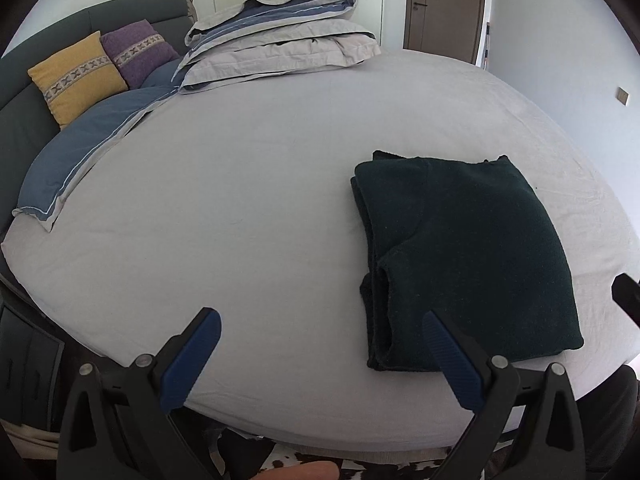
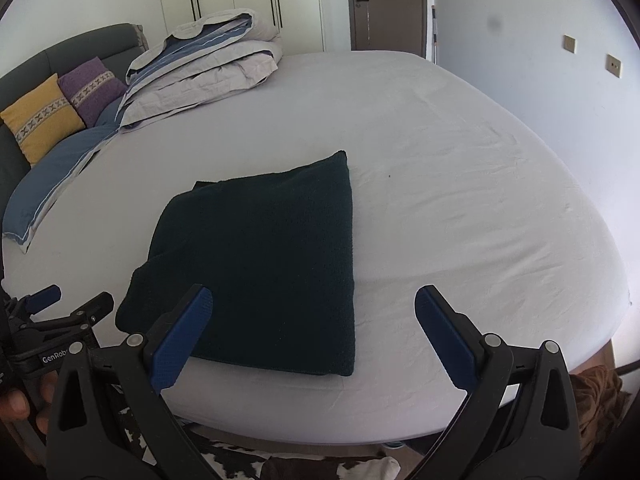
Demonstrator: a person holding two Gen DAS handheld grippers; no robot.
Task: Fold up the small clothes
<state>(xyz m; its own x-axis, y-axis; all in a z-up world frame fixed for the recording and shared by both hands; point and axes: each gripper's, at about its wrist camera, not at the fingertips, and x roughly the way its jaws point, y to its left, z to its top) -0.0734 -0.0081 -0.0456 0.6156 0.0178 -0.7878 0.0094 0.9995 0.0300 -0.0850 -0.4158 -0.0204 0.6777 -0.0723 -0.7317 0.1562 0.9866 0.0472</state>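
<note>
A: Where does the sweater sit?

B: On the bed, near the front edge, folded into a thick dark block. In the left view the stacked layers and a sleeve edge show along its left side; the right side is one smooth fold.

A: And the claws?

B: Both are spread wide and carry nothing. The left claw hovers over the near edge of the bed, its right finger in front of the sweater's near-left corner. The right claw hangs over the sweater's near edge, its left finger across the cloth. I cannot tell whether either finger touches the knit.

A: So what could spoil it?

B: I'd judge the fold looks about finished, so the main risk is disturbing it. If a finger drags across the knit as it pulls back, the ribbed pad could catch the loose weave and peel the top layer open.

A: Anything else?

B: The open left side is the weak spot. A nudge there could splay the layers or pull the sleeve out. The sweater also lies close to the bed's edge, so a push towards the person could slide it partly off.

A: And another fold?

B: A pinch on only the top layer would lift that alone and leave the rest behind.
</note>
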